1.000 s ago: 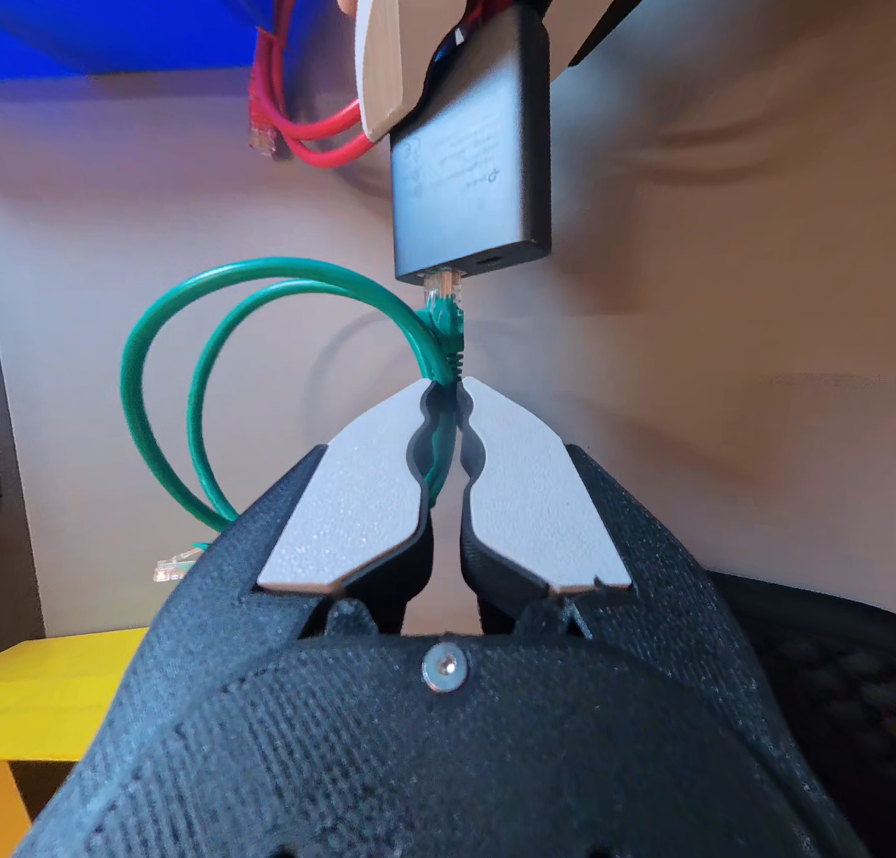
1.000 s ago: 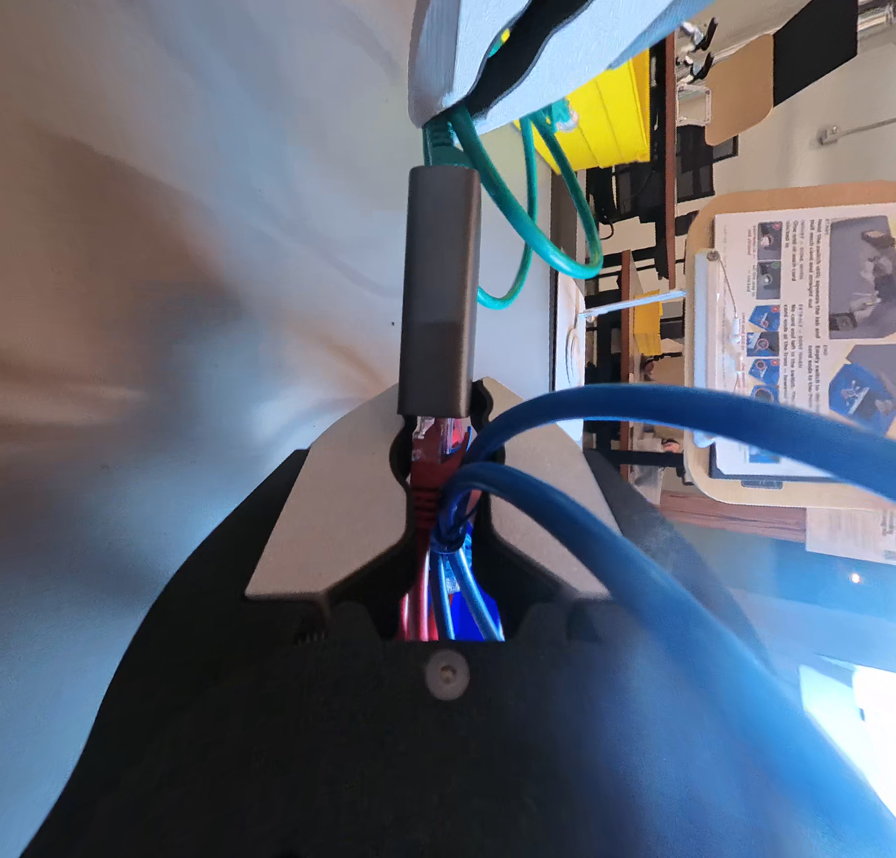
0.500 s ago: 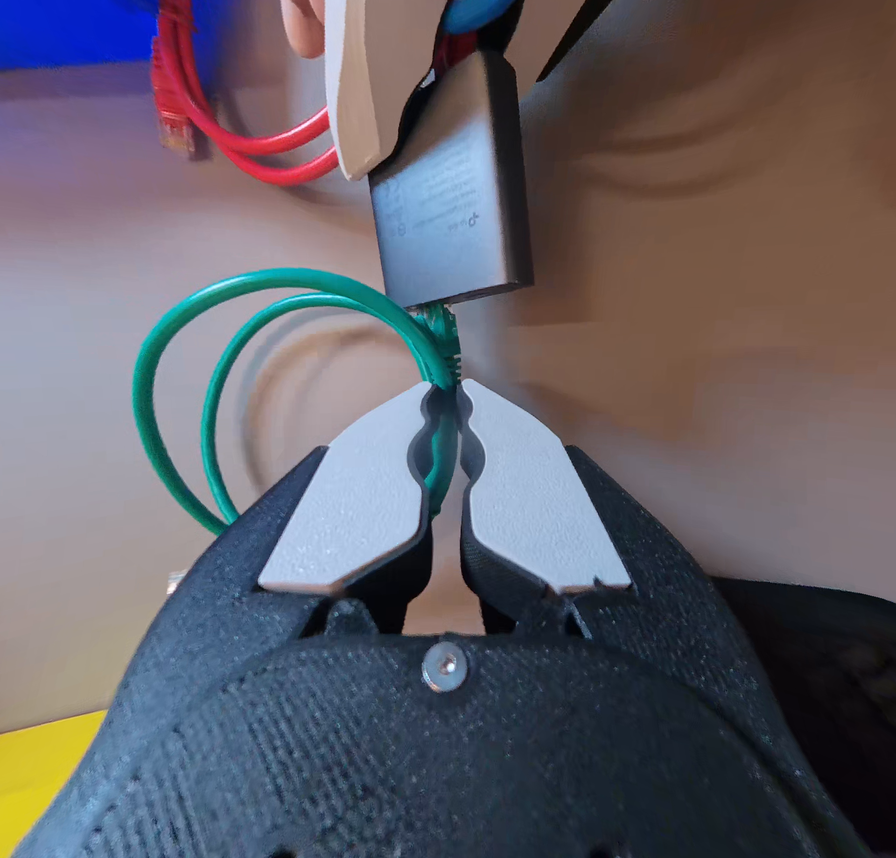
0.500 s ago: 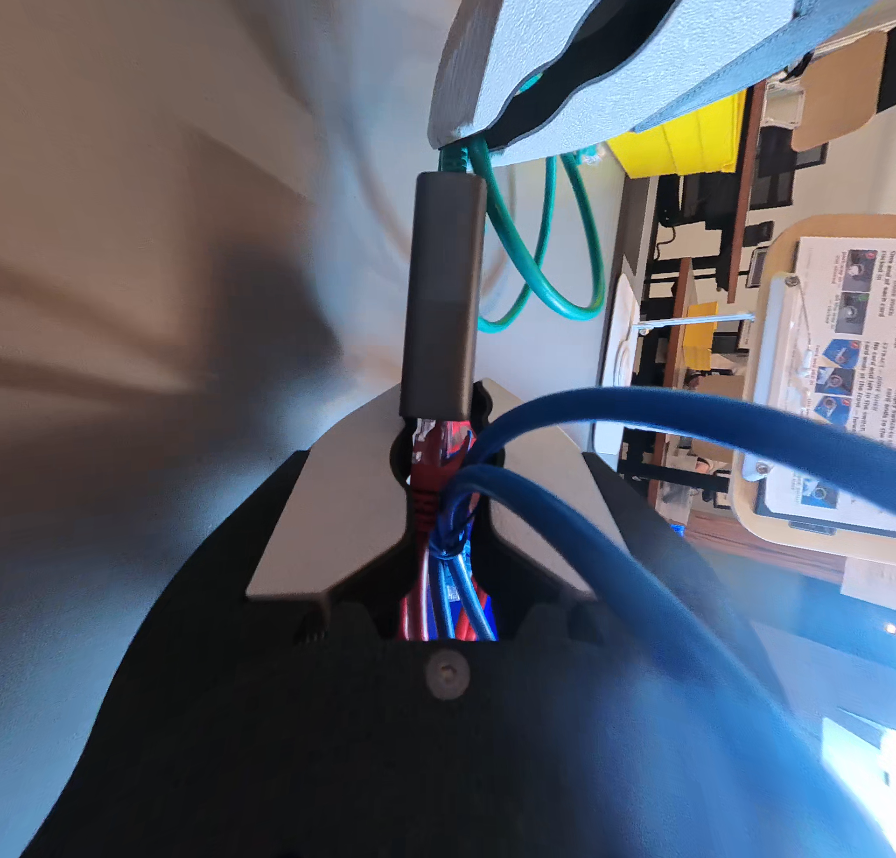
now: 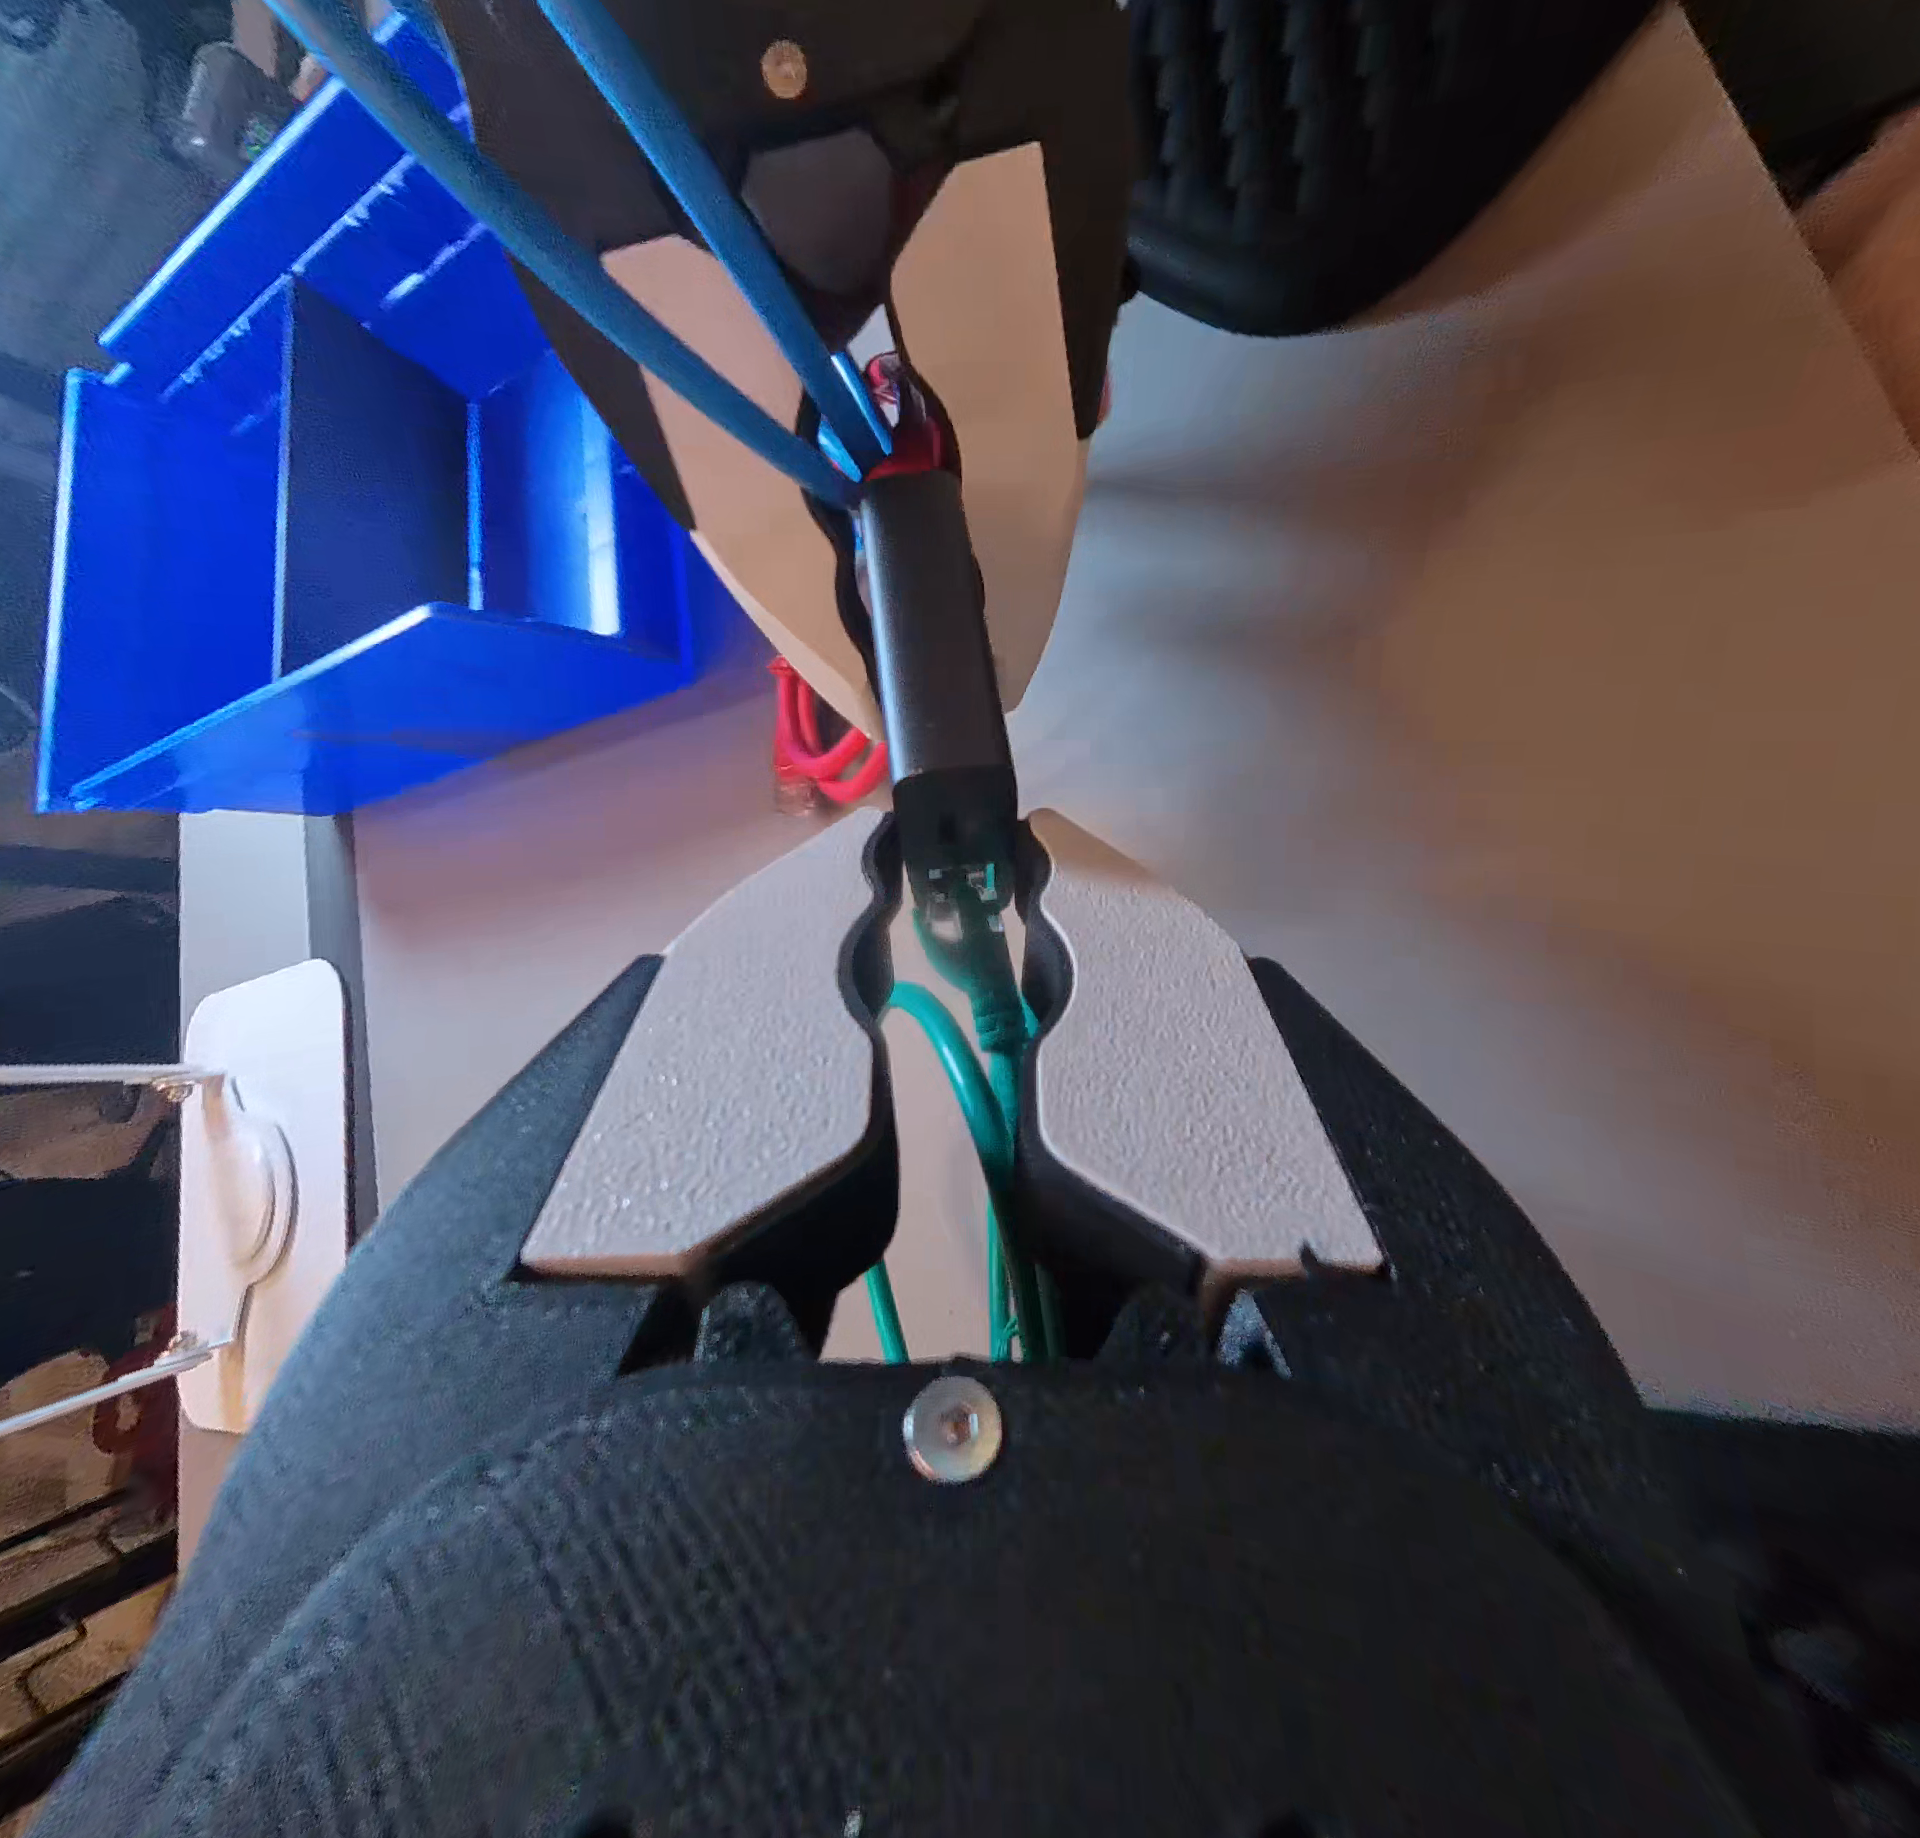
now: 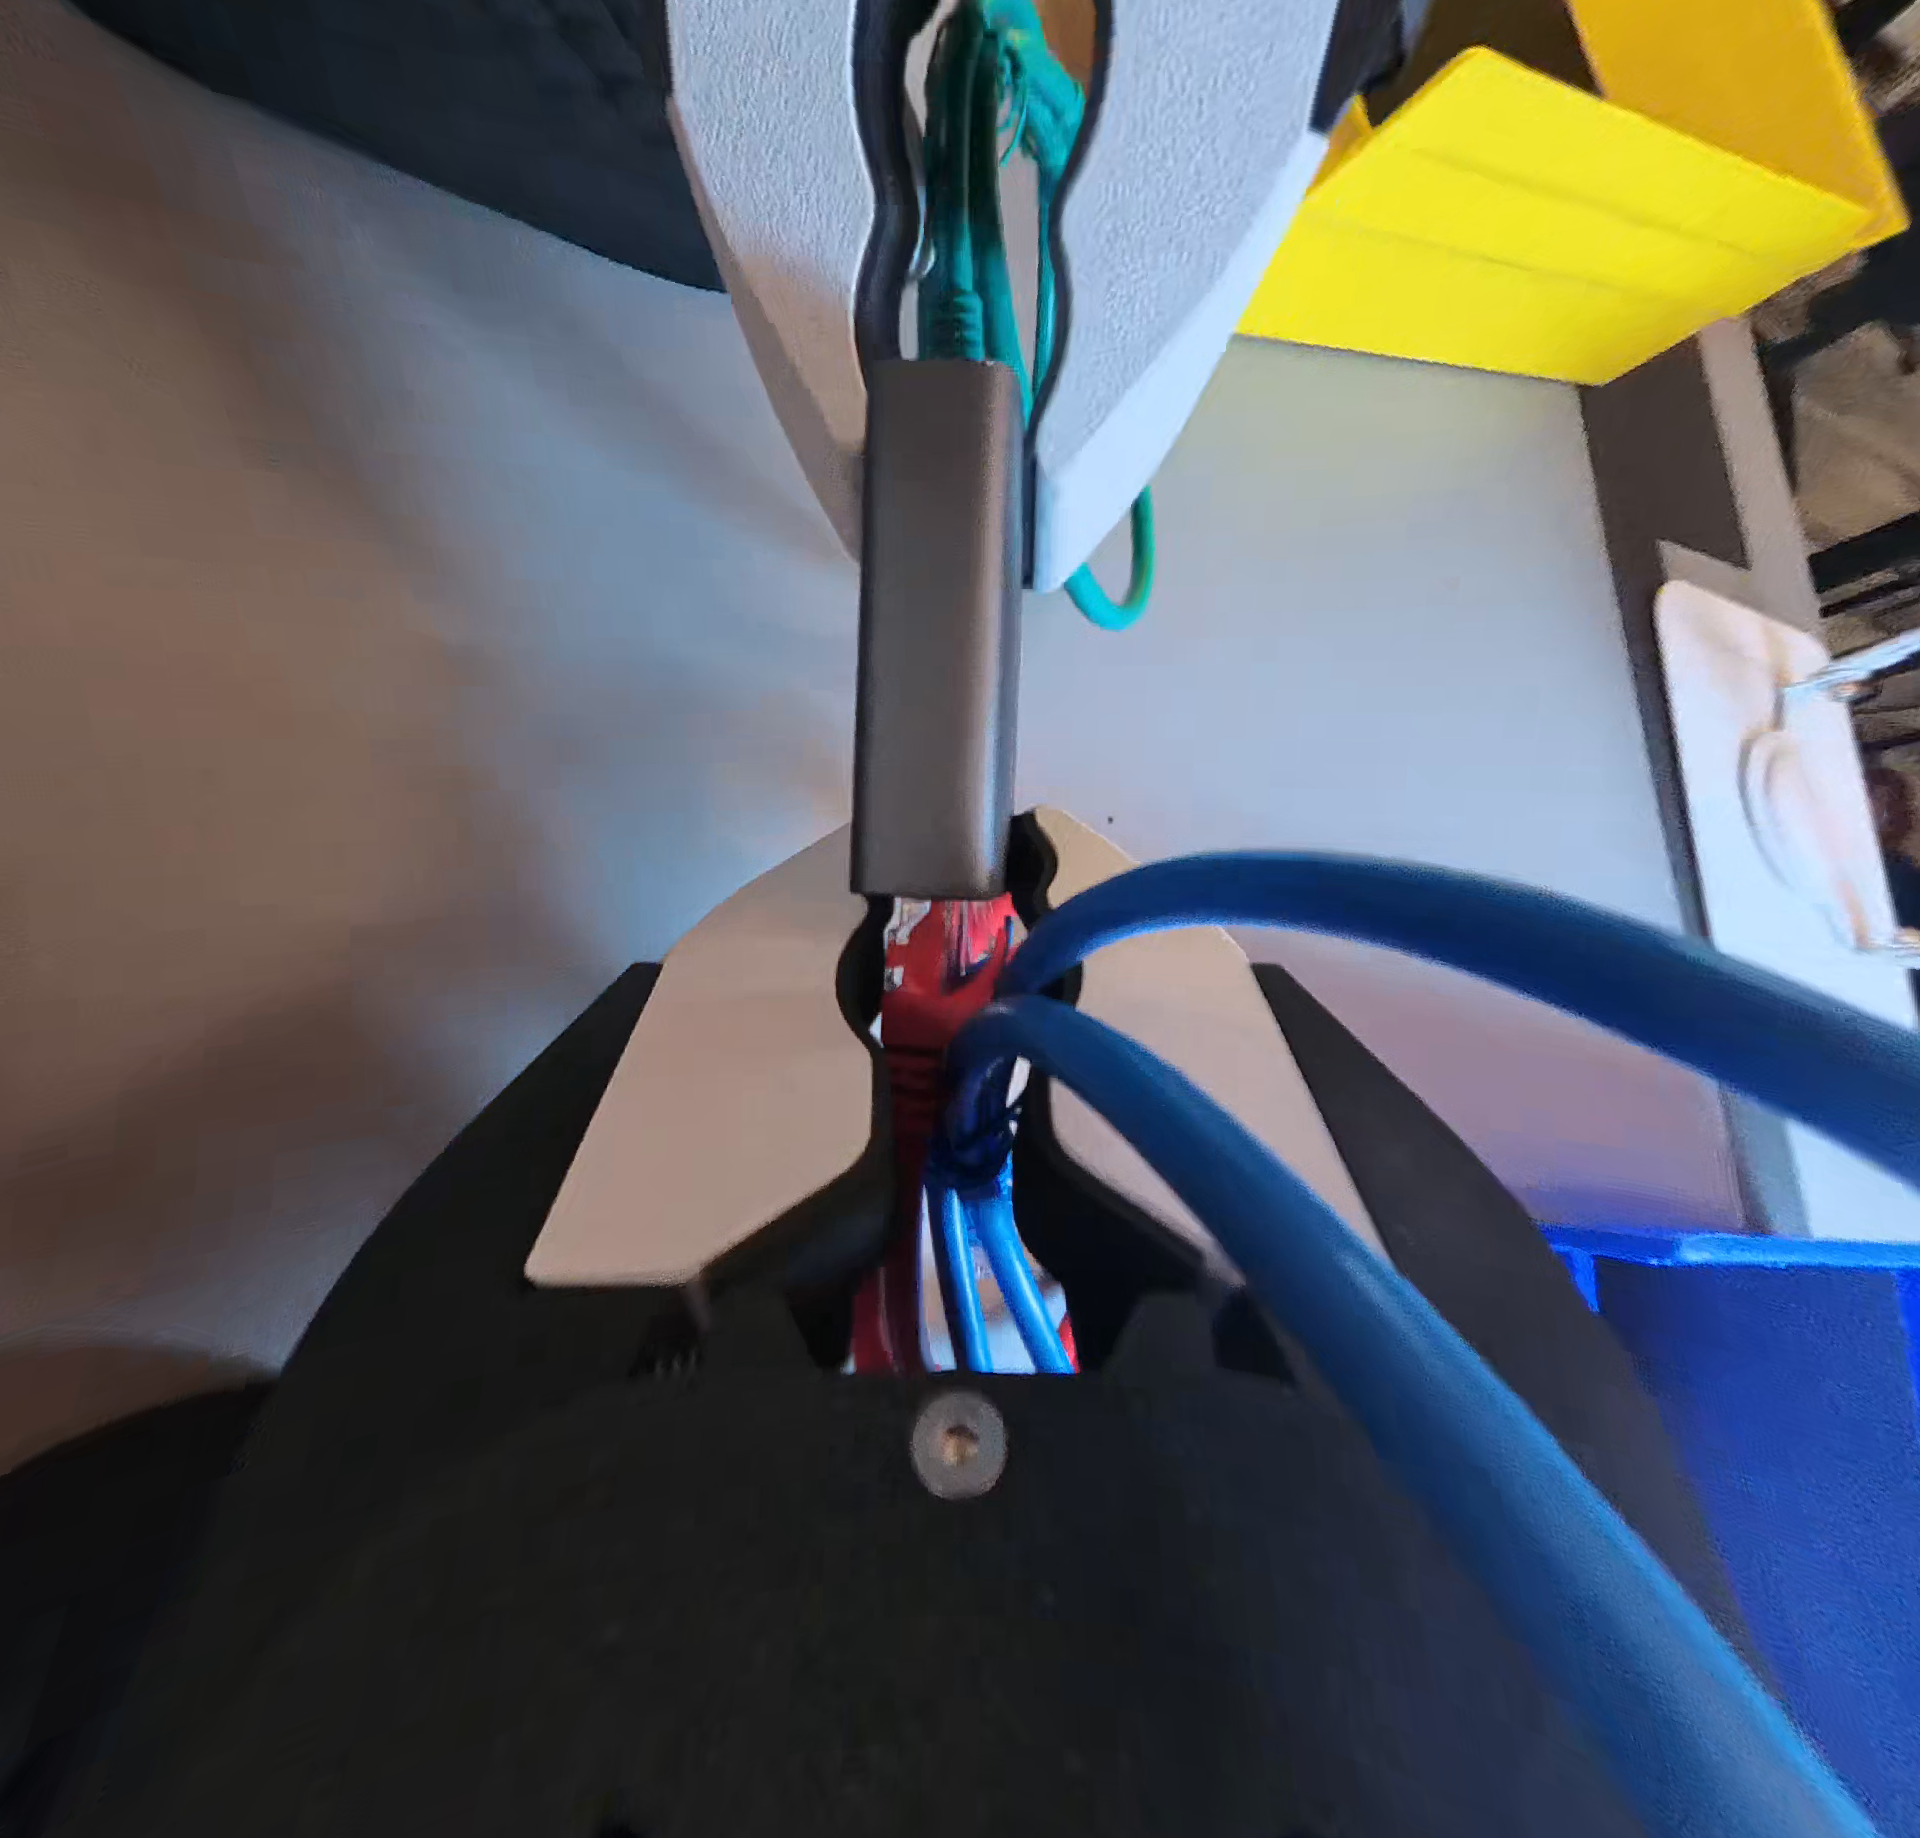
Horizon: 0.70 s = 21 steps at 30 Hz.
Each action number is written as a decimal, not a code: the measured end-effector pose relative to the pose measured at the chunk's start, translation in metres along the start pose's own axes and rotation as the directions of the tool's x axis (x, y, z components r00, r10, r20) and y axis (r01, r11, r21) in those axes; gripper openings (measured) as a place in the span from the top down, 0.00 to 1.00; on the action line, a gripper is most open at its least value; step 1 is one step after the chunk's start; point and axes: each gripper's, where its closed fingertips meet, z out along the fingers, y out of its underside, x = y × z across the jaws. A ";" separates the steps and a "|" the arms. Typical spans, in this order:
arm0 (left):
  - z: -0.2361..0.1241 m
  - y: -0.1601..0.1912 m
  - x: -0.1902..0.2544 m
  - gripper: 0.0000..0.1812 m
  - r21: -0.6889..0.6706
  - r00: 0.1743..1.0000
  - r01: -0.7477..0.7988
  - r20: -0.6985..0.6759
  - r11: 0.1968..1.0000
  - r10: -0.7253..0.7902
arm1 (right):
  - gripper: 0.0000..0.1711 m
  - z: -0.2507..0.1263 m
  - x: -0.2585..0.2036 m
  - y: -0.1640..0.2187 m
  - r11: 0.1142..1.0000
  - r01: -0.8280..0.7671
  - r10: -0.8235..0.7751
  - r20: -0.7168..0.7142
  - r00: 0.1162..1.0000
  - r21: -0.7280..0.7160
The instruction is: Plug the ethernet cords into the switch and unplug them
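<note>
The dark grey switch (image 5: pixel 935 645) hangs in the air, seen edge-on and held at both ends. My left gripper (image 5: pixel 954 853) is shut on its near end. The green cord (image 5: pixel 982 1019) is plugged into that end and runs back between the left fingers. My right gripper (image 6: pixel 951 853) is shut on the other end of the switch (image 6: pixel 935 645). The red cord (image 6: pixel 920 1019) and the blue cord (image 6: pixel 1455 936) are plugged in there and pass between its fingers. The two grippers face each other tip to tip.
A blue divided bin (image 5: pixel 343 562) stands at the left of the pale table (image 5: pixel 1455 853). A loose red cord loop (image 5: pixel 821 749) lies near the bin. A yellow bin (image 6: pixel 1507 230) and a white plastic stand (image 6: pixel 1766 749) show in the right wrist view. Spacing between my two grippers at the tips: around 4 cm.
My left gripper let go of the green cord, moved forward over its plug and closed on the switch's end. The plug went fully into the switch. Both views have turned.
</note>
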 end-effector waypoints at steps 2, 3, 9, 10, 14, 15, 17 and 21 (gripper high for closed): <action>-0.003 -0.003 -0.009 0.89 0.024 0.998 0.054 0.020 0.998 -0.055 | 0.84 -0.009 0.011 -0.001 0.998 -0.059 0.060 -0.035 0.998 0.015; -0.005 -0.001 -0.013 0.89 0.027 0.996 0.090 0.021 0.996 -0.090 | 0.80 -0.018 0.021 -0.001 0.996 -0.087 0.088 -0.084 0.993 0.014; -0.012 0.000 -0.021 0.89 0.056 0.990 0.136 0.028 0.989 -0.138 | 0.70 -0.072 0.035 -0.024 0.992 -0.109 0.121 -0.259 0.958 0.061; -0.011 -0.004 -0.021 0.89 0.059 0.991 0.128 0.029 0.990 -0.129 | 0.69 -0.067 0.033 -0.024 0.995 -0.098 0.102 -0.263 0.959 0.028; -0.011 -0.011 -0.021 0.89 0.038 0.994 0.085 0.066 0.996 -0.088 | 0.81 -0.046 0.030 -0.030 0.998 -0.001 -0.017 -0.280 0.960 -0.066; -0.014 -0.012 -0.022 0.89 0.040 0.994 0.079 0.076 0.996 -0.082 | 0.81 -0.045 0.031 -0.032 0.996 0.005 -0.027 -0.273 0.962 -0.084; -0.022 -0.015 -0.026 0.89 0.056 0.992 0.080 0.094 0.995 -0.085 | 0.81 -0.048 0.034 -0.039 0.996 0.018 -0.041 -0.264 0.964 -0.089; -0.036 -0.027 -0.042 0.89 0.036 0.986 0.020 0.167 0.999 -0.026 | 0.82 -0.057 0.048 -0.049 0.969 0.106 -0.163 -0.260 0.952 -0.223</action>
